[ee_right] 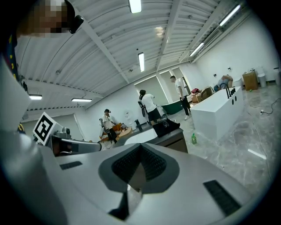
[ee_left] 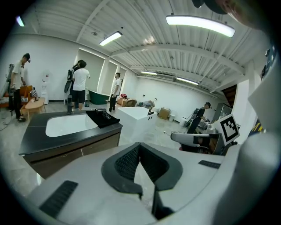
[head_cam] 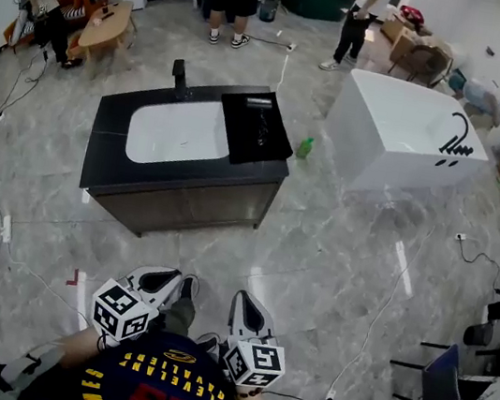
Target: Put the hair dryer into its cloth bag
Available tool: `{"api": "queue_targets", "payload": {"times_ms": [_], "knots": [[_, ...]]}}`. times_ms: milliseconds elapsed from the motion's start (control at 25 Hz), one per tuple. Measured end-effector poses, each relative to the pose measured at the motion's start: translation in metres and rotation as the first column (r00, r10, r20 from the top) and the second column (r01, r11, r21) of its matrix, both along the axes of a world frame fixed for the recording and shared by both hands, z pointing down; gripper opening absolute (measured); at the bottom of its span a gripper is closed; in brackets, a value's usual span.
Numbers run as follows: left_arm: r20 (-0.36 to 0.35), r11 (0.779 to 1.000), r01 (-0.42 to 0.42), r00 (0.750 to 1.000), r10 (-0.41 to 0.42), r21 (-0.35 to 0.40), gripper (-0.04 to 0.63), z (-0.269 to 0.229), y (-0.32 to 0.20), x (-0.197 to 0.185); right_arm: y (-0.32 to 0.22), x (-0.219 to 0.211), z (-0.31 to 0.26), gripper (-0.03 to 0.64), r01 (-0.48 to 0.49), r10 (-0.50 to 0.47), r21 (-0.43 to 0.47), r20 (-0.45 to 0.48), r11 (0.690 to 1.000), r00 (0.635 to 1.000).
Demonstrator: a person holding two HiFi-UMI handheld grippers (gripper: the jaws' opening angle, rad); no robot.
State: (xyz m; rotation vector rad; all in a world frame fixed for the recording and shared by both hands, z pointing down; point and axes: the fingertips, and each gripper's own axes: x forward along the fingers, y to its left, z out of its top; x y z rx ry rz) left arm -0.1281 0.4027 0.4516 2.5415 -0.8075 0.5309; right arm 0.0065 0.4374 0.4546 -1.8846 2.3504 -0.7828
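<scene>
The hair dryer [head_cam: 260, 126] lies on its black cloth bag [head_cam: 237, 141] at the sink counter [head_cam: 108, 137]'s right end, long axis seemingly running away from you, nozzle end unclear, so you haven't started yet: step closer, then open your left gripper [head_cam: 189, 281] and right gripper [head_cam: 241, 297] — both fingers pressed together, empty.

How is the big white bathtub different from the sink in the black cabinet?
The bathtub stands alone on the floor; the sink is set into the top of the black cabinet. The bathtub is a tall box; the sink is a shallow dip with rounded corners. A black cloth bag lies beside the sink; a green bottle stands on the floor near the bathtub. Both are white; the sink's tap and the bathtub's tap are black.
</scene>
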Motion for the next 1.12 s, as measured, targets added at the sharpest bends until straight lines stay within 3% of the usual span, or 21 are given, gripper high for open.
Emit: {"api": "queue_targets", "payload": {"times_ms": [560,840,1120], "knots": [[-0.118,0.996,-0.091,0.989,0.093,0.022,0.003,-0.013,-0.157,0.013,-0.140,0.008,-0.005,-0.008,-0.091,0.089,-0.031,-0.069,0.995,0.994],[-0.146,0.998,-0.069,0.987,0.070,0.011,0.003,-0.002,-0.220,-0.001,-0.198,0.023,-0.015,-0.008,-0.134,0.130,-0.022,-0.131,0.991,0.983],[-0.145,0.998,-0.055,0.988,0.055,0.003,0.003,0.016,-0.263,0.017,-0.255,0.050,0.007,-0.008,-0.112,0.101,-0.049,-0.188,0.992,0.977]]}}
